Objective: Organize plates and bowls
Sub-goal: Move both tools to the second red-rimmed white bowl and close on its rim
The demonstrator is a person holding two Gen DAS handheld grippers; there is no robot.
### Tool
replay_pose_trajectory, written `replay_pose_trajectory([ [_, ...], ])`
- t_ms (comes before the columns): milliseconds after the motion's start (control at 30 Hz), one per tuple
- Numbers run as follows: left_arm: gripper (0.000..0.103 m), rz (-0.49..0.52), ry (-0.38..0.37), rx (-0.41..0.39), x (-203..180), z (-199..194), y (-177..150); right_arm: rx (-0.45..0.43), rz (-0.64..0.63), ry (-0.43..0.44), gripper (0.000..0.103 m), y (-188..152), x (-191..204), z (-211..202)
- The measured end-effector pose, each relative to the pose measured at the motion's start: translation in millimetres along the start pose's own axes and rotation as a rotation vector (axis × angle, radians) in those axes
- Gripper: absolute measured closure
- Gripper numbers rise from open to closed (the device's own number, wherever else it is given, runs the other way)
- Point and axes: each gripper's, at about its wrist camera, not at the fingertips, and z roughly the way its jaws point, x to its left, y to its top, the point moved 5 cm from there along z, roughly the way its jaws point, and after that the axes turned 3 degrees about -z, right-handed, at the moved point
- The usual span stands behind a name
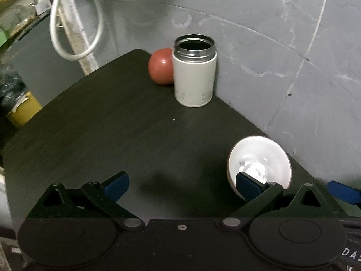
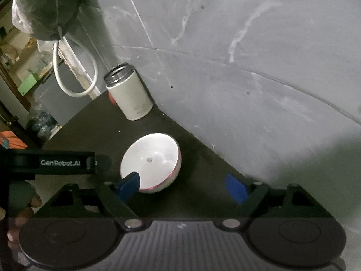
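White inside, the bowl (image 2: 151, 162) sits alone on the dark table (image 1: 112, 135) near the wall. Both the left gripper (image 1: 182, 185) and right gripper (image 2: 182, 185) are spread, holding nothing. No plates show; stacking seemingly hasn't begun.

Dim, grainy light in both views — fisheye bends the wall (image 1: 282, 45) lines, corners go black. The bowl (image 2: 155, 158) interior glares white; soft shadows lie on the dark table (image 1: 101, 124).
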Motion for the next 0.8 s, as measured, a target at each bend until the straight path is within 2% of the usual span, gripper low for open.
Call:
replay_pose_trajectory([
  [167,0.003,0.004,-0.034,0.020,-6.1,19.2,3.4,0.025,-0.029,-0.031,0.019,6.9,3.0,19.3],
  [233,0.007,-0.003,-0.051,0.031,-8.7,25.8,2.6,0.034,-0.042,-0.035,0.027,8.1,4.9,25.9],
  [367,0.022,-0.018,-0.077,0.047,-13.1,35.4,0.8,0.054,-0.050,-0.029,0.037,8.6,5.1,35.4],
  [433,0.028,-0.027,-0.095,0.054,-15.7,39.6,0.6,0.062,-0.046,-0.019,0.048,9.6,3.3,38.3],
  [500,0.035,-0.033,-0.115,0.058,-17.6,41.5,-0.1,0.068,-0.040,-0.013,0.052,10.8,2.1,41.4],
  [567,0.057,-0.036,-0.135,0.063,-20.1,44.1,-0.7,0.079,-0.035,0.000,0.056,11.8,1.4,42.8],
  [633,0.064,-0.052,-0.154,0.067,-21.6,45.7,-0.6,0.086,-0.033,0.009,0.062,12.9,1.5,44.7],
  [667,0.071,-0.058,-0.165,0.068,-22.3,45.9,-0.3,0.092,-0.033,0.014,0.062,13.4,1.7,45.7],
  [800,0.078,-0.066,-0.180,0.072,-26.1,44.7,-2.0,0.106,-0.038,0.022,0.061,14.1,3.2,48.4],
])
